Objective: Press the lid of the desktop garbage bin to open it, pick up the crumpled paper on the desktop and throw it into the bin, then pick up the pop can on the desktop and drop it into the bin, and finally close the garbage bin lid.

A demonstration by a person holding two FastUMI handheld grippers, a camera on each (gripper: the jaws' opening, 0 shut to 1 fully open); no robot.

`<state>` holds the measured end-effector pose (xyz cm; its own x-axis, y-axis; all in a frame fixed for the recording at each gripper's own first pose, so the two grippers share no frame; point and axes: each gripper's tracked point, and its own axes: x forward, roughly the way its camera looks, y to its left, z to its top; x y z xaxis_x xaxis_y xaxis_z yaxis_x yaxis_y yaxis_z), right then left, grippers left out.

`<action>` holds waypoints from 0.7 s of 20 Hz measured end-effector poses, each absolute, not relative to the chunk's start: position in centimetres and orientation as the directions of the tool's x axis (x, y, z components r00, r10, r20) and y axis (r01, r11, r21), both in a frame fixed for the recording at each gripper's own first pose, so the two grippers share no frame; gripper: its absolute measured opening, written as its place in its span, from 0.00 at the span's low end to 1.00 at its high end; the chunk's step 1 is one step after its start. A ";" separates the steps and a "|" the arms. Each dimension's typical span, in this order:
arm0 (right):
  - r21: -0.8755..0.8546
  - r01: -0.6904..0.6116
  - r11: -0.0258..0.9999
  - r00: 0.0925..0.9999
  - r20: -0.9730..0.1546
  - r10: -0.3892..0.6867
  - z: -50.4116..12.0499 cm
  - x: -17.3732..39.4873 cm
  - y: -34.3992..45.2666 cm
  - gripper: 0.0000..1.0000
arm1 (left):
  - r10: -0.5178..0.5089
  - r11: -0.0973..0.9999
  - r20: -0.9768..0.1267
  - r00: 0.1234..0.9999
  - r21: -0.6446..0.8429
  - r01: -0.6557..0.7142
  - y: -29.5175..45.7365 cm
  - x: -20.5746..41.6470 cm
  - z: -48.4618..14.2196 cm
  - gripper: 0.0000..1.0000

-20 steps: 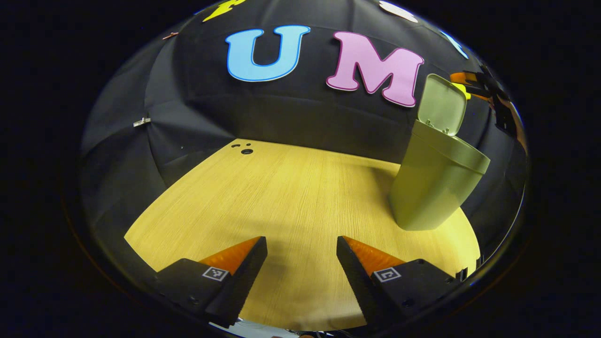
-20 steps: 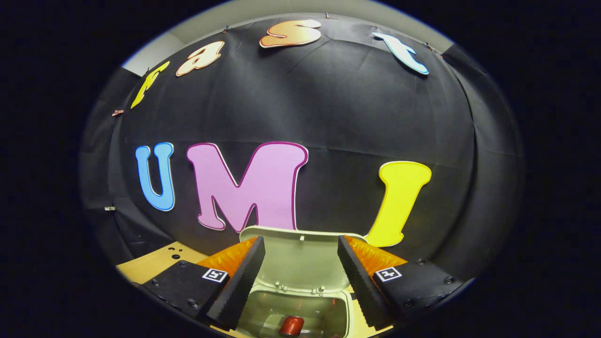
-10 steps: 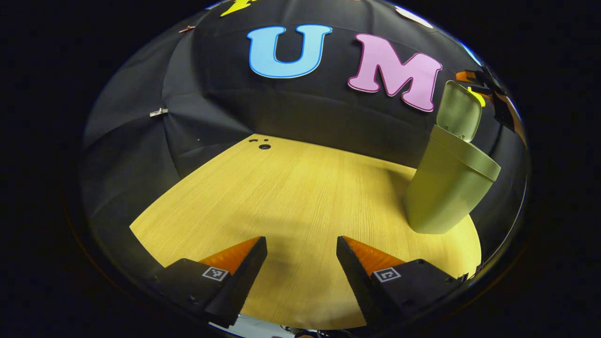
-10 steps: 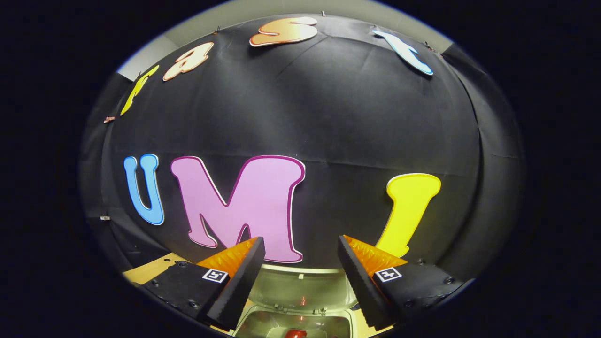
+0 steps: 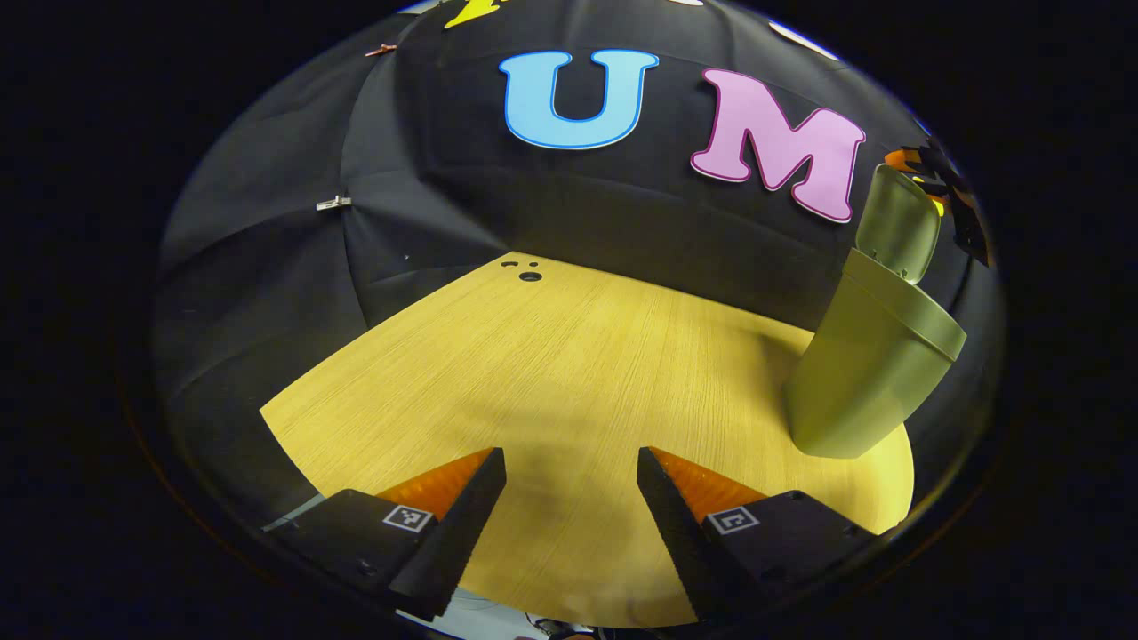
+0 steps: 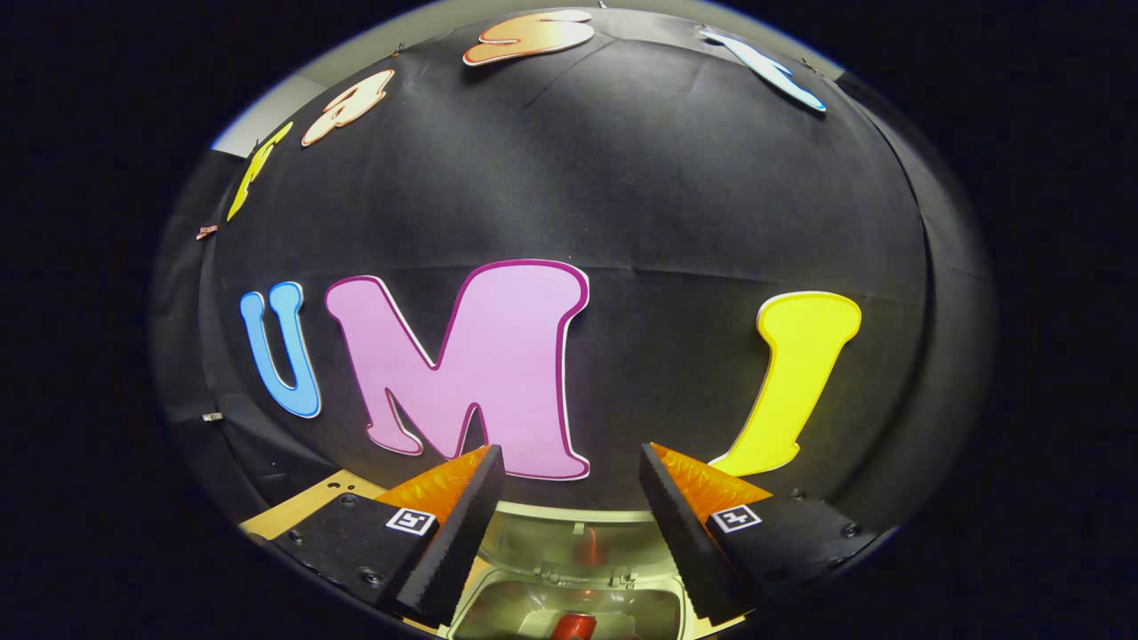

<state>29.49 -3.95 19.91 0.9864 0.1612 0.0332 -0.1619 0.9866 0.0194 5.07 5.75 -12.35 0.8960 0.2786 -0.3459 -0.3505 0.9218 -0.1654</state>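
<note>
The bin (image 5: 867, 356) sits at the right end of the tabletop (image 5: 569, 373), lid (image 5: 898, 222) flipped up and standing open against the booth wall. In the right gripper view the can (image 6: 573, 625) is down inside the bin (image 6: 569, 604) — just its red top peeks over the bottom edge — with the raised lid (image 6: 569, 542) right behind it. The crumpled paper can't be made out in there, but the tabletop looks bare in the left gripper view, so it's probably gone in too.

So, as a judgement: opening, paper and can look done, and closing the lid is all that's left.

The right tool (image 6: 569, 520) hangs above the bin mouth, fingers spread wide with nothing between them. In the left gripper view it's a small shape (image 5: 933, 178) up by the lid's top edge, too squashed by the lens to tell more. The left tool (image 5: 569, 524) is well away from the bin, low over the near side of the tabletop, also spread wide and empty.

Writing-wise there's nothing readable on the bin, and the can's side is hidden. Each tool's fingers carry small square black-and-white marker tags, no text.
</note>
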 end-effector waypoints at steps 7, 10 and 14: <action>0.014 -0.172 0.985 0.985 0.000 0.172 17.3 24.8 -3.9 0.96 | 0.196 0.960 -0.333 0.922 -0.128 -0.250 3.8 7.0 -11.9 0.96; 0.020 -0.171 0.985 0.985 -0.034 0.172 15.3 23.1 -3.8 0.96 | 0.158 0.969 -0.327 0.932 -0.129 -0.209 3.1 7.7 -11.6 0.96; 0.022 -0.152 0.988 0.984 -0.095 0.154 11.8 21.5 -3.8 0.96 | 0.103 0.983 -0.332 0.938 -0.112 -0.147 2.5 8.2 -11.5 0.96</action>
<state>21.49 -3.75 11.84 0.9836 0.1536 -0.0948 -0.1522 0.9881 0.0216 8.23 2.48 -11.52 0.9378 0.1026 -0.3317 -0.1472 0.9827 -0.1123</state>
